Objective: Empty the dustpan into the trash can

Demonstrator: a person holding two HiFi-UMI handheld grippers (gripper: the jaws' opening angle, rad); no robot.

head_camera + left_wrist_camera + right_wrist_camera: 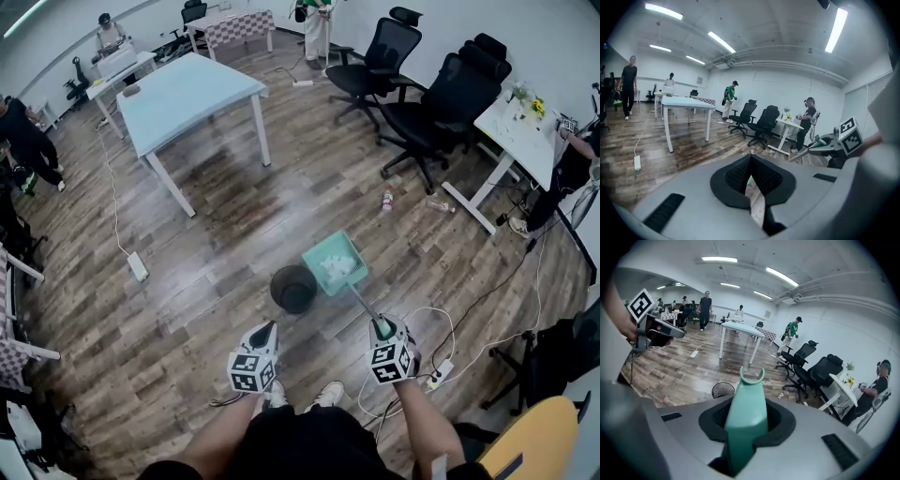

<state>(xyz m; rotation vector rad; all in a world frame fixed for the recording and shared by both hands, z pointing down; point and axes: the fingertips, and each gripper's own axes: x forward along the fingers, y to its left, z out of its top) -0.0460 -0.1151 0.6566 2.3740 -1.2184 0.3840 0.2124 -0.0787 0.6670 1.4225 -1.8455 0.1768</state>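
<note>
Down on the plank floor [234, 225] just ahead of the person's feet, the teal dustpan [335, 264] is the thing to watch. Its long axis runs from the square tray, farther out, back and to the right along the slim handle [361, 302] toward the person, and the tray faces up with pale crumpled litter in it. The dark round trash can [293, 288] stands just left of the tray, with the tray's near corner by its rim. Whether the two touch, the head view does not settle. The right gripper [382, 329] is clamped on the handle's teal grip, pads pressing both sides. The left gripper [267, 328] hangs apart to the left, its pads pressed together with nothing between them. The marker cubes [251, 370] carry only black-and-white square patterns, not letters. In the right gripper view the grip fills the middle and hides the tray; only an arc of the can shows beside it.
</note>
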